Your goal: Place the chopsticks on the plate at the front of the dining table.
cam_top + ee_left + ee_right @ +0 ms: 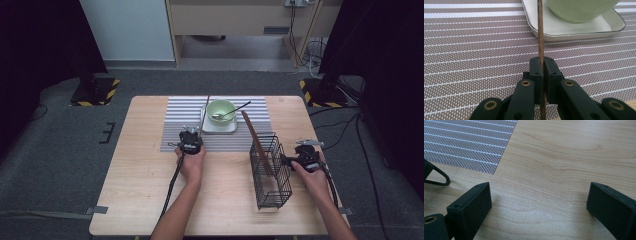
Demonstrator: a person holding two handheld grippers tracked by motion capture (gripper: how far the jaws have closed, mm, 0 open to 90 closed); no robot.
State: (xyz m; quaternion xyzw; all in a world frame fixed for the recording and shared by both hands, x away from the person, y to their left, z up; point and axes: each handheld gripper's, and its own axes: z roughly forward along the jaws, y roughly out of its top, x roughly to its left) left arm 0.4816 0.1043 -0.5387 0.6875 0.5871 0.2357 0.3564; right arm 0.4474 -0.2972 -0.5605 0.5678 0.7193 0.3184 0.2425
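My left gripper [191, 141] [543, 61] rests on the striped placemat [180, 122], shut on a thin brown chopstick [540, 35]. The chopstick [205, 112] runs away from me along the left side of a white square plate [206, 128] [574, 33]. On the plate sits a pale green bowl [221, 110] [579, 10] with a spoon [231, 112] in it. My right gripper [303, 156] [539, 195] is open over bare wood, just right of a black wire basket [270, 172]. A brown wooden spatula [255, 140] leans in the basket.
The wooden table [140, 190] [564, 157] has free room at the left and front. A wire foot of the basket [437, 176] and the placemat corner [469, 142] lie left of my right jaws. Cables trail from both grippers toward the person.
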